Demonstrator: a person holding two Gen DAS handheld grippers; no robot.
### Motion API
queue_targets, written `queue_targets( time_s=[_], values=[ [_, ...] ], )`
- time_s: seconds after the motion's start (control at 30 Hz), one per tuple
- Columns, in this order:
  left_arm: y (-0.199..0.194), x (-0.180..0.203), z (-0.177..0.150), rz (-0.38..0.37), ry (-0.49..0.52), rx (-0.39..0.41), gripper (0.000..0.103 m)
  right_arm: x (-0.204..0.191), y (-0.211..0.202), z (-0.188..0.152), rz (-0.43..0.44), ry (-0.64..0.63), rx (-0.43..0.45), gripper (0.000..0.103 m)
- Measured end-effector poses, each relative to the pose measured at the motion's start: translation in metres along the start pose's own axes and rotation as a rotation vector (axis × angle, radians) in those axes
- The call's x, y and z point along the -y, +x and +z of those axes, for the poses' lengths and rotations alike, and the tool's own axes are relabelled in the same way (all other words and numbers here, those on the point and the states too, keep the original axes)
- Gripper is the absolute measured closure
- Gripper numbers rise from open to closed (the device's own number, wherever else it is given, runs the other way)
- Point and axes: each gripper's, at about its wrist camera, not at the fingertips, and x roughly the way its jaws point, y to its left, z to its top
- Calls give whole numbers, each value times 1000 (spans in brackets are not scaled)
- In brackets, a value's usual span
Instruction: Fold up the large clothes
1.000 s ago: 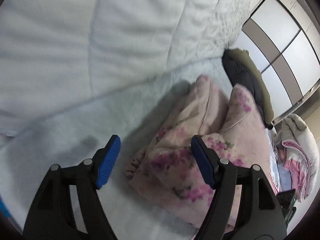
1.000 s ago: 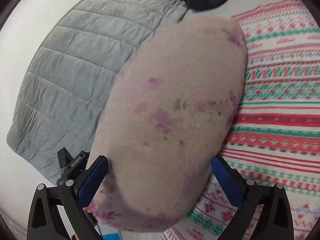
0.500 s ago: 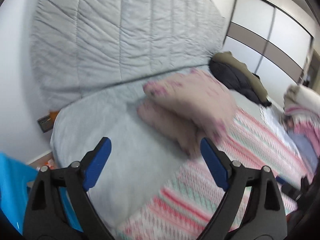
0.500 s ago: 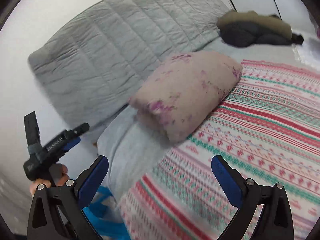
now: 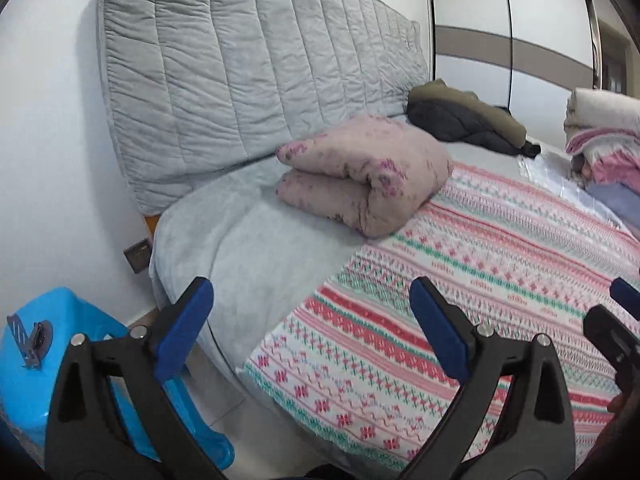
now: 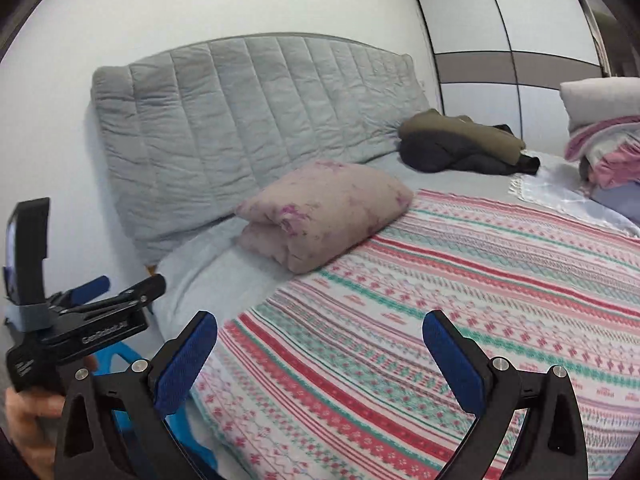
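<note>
A folded pink floral garment [image 5: 368, 172] lies as a thick bundle near the head of the bed, at the edge of the striped patterned blanket [image 5: 480, 280]. It also shows in the right wrist view [image 6: 324, 212]. My left gripper [image 5: 310, 320] is open and empty, held back over the bed's near corner, well away from the bundle. My right gripper [image 6: 320, 360] is open and empty above the patterned blanket [image 6: 440, 300]. The left gripper also shows from the side at the left of the right wrist view [image 6: 92, 312].
A grey quilted headboard [image 5: 248, 76] stands behind the bed. A dark jacket [image 5: 464, 120] lies at the far side. A pile of clothes [image 5: 604, 136] sits at the right. A blue plastic stool [image 5: 60, 360] stands on the floor at the left. A wardrobe [image 6: 512, 40] fills the back wall.
Both grippers have pulled back from the pink bundle, which filled the views a second ago. It now rests alone on the bed. Both grippers stayed open throughout.
</note>
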Motion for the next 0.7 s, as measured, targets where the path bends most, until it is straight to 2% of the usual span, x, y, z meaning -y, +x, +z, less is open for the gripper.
queue_targets(
  time_s=[0.07, 0.17, 0.37, 0.5, 0.7],
  values=[
    [-2, 9, -8, -13, 25, -10, 5, 1, 6, -3, -25, -30, -41, 0],
    [-4, 20, -12, 12, 62, -40, 5, -2, -5, -7, -25, -61, -17, 0],
    [-17, 16, -17, -17, -16, -29, 3, -3, -25, -11, 18, -44, -9, 0],
    [-12, 10, -22, -22, -57, -84, 2, -10, -28, -17, 15, -76, -14, 0],
    [-26, 4, -24, -15, -67, -41, 2, -20, -30, -21, -6, -106, -5, 0]
  ],
)
